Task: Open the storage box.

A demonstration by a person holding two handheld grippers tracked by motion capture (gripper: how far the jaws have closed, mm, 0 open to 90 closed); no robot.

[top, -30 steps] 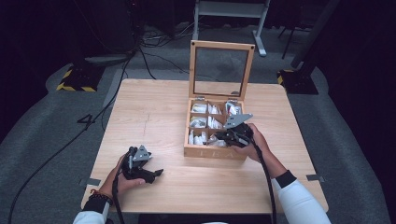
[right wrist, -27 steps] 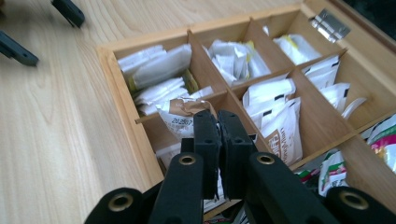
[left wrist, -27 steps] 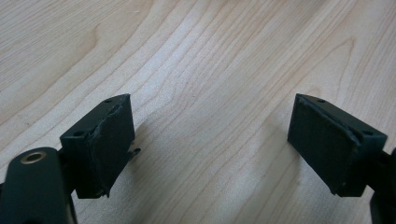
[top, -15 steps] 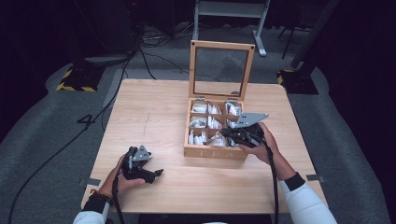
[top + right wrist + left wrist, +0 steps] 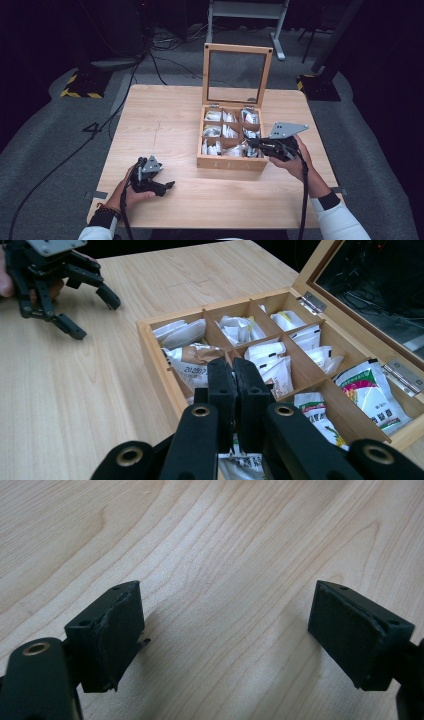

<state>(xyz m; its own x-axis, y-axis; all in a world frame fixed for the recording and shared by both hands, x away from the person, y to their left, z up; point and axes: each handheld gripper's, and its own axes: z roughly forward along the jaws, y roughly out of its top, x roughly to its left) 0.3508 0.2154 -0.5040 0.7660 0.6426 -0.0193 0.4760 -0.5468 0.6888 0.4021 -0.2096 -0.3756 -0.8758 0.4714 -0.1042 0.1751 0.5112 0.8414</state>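
Change since earlier: right gripper has drifted from over the front-right compartments toward the right rim of the wooden box and sits a little higher; left gripper has stayed put.

High view, right claw: lower right of centre, held in the person's right hand, jaw tips over the box's front-right compartment of sachets; grey plate on top.

High view, left claw: lower left, on the table, in the left hand, well apart from the box.

High view, box: centre of the frame, glass lid standing upright at the back, nine compartments with white sachets.

Left gripper view, claw: jaws spread wide at lower left and lower right, nothing between the pads, bare table beneath.

Right gripper view, claw: right gripper at lower centre, jaws pressed together. A sachet edge shows just under them; whether it is pinched, I cannot tell.

Right gripper view, box: wooden box across centre and right, sachets in each compartment, a green-printed one at right.

Right gripper view, other claw: left gripper at upper left, jaws apart, empty.
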